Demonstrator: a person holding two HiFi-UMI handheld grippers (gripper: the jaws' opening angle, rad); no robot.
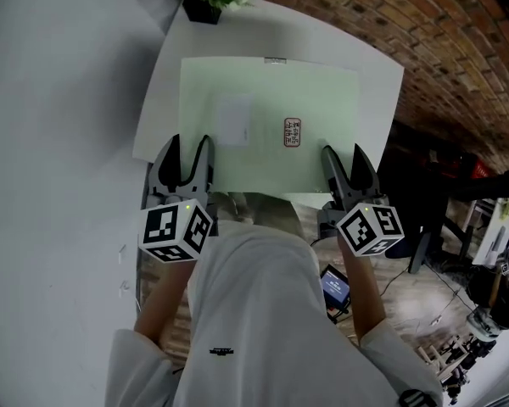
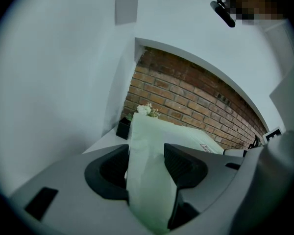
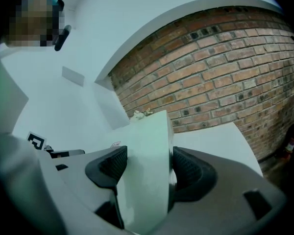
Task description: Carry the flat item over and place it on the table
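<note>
left gripper point(image 1: 190, 144) pinches the near-left corner of the pale green flat sheet point(image 1: 271, 117), right gripper point(image 1: 343, 151) pinches its near-right corner. the sheet spreads over the white table point(image 1: 375, 83), far edge near the flower pot point(image 1: 202, 8).

The person wears a loose pale grey top point(image 1: 254, 312) with wide short sleeves and a small dark mark point(image 1: 222, 351), perhaps a logo, while the left gripper point(image 1: 190, 142) and the right gripper point(image 1: 344, 151) are grey with black ribbed jaw pads, each bearing a cube with black-and-white square markers.
</note>
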